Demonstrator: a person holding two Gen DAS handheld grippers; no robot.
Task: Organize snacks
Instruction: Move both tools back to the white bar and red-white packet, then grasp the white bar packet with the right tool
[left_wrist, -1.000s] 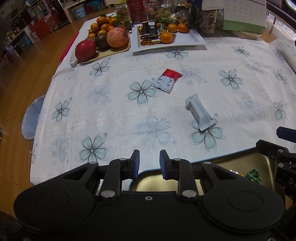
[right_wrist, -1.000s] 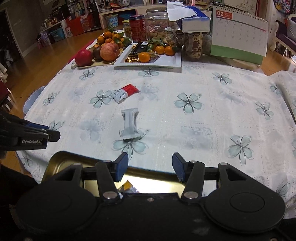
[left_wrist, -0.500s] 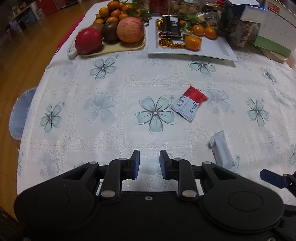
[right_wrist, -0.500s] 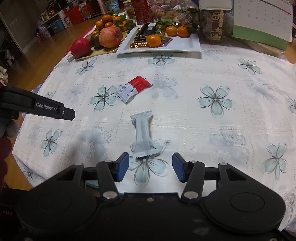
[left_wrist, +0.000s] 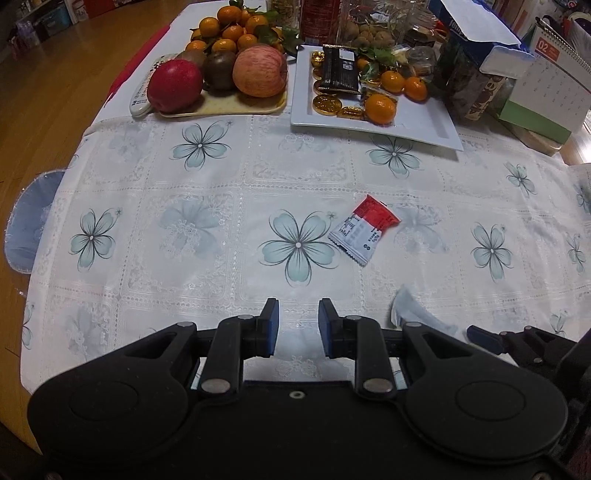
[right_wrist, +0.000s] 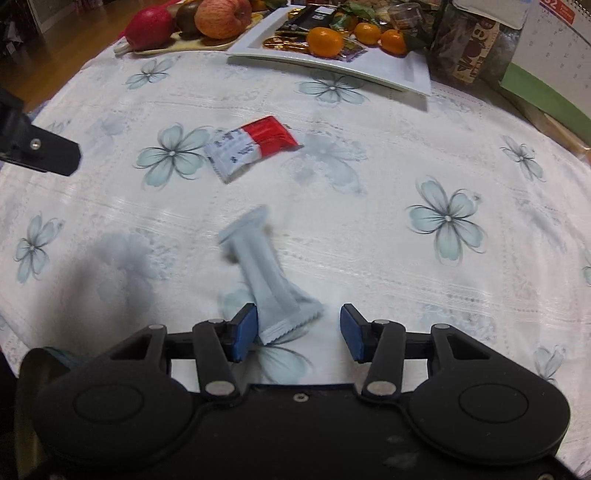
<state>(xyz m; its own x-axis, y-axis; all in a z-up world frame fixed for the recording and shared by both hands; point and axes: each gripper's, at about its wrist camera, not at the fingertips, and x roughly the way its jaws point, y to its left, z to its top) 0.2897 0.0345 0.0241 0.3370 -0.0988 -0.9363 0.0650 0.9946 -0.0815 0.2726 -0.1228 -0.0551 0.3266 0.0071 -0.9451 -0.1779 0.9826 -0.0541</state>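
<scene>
Straddling the pale snack packet (right_wrist: 271, 280), my right claw (right_wrist: 298, 328) stood wide open and empty, its left pad touching the wrapper. I judged centring before closing wise.

My left claw (left_wrist: 297, 326) hovered narrowly parted, holding nothing.

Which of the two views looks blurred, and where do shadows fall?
Right wrist view: motion blur smears the pale wrapper and tablecloth, with a soft shadow at left. Left wrist view: sharp, though fisheye bends the table's edges; the red-and-white packet reads crisply.

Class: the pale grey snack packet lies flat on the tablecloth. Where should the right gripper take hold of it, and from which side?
Grip the pale grey packet across its narrow middle, coming from its near crimped end. The open right gripper already flanks that end, and the long body is slim enough to fit between the fingers.
</scene>
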